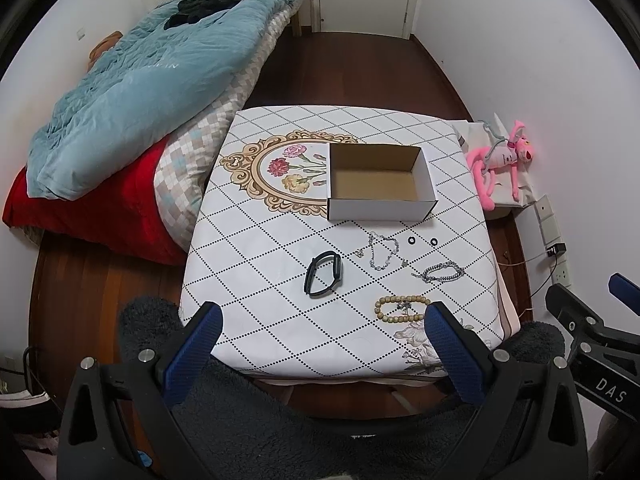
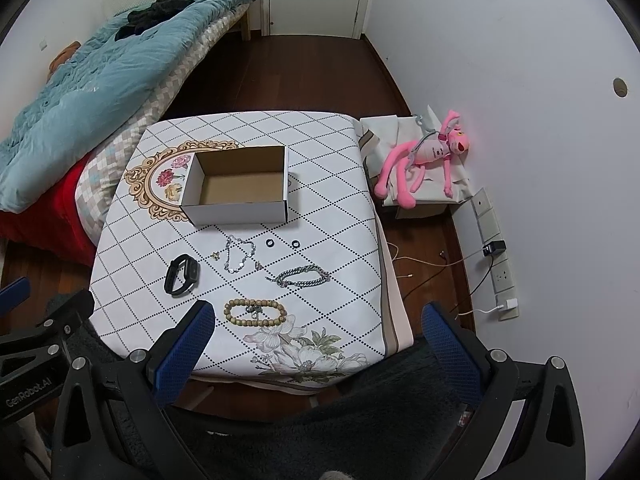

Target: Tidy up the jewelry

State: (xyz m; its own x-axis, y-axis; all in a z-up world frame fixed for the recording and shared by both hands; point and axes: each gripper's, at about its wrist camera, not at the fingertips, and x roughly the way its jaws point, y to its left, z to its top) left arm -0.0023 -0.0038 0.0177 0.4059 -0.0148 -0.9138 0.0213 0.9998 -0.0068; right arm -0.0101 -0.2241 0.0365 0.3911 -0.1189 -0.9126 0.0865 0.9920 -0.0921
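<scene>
An open empty cardboard box [image 1: 380, 184] [image 2: 240, 188] stands on the patterned table [image 1: 260, 280] [image 2: 132, 240]. In front of it lie a black wristband [image 1: 323, 274] [image 2: 182, 275], a thin silver chain [image 1: 383, 251] [image 2: 239, 255], two small black rings [image 1: 411, 241] [image 2: 270, 243], a thick silver bracelet [image 1: 442, 273] [image 2: 303, 276] and a wooden bead bracelet [image 1: 402, 309] [image 2: 255, 312]. My left gripper [image 1: 324, 316] is open and empty above the table's near edge. My right gripper [image 2: 318, 316] is open and empty, just behind the bead bracelet.
A bed with a blue quilt [image 1: 132, 92] [image 2: 92, 76] lies to the left. A pink plush toy [image 1: 502, 158] [image 2: 428, 156] sits on a bag to the right, by wall sockets and cables [image 2: 496, 256]. A dark fuzzy cloth [image 1: 320, 432] lies below the grippers.
</scene>
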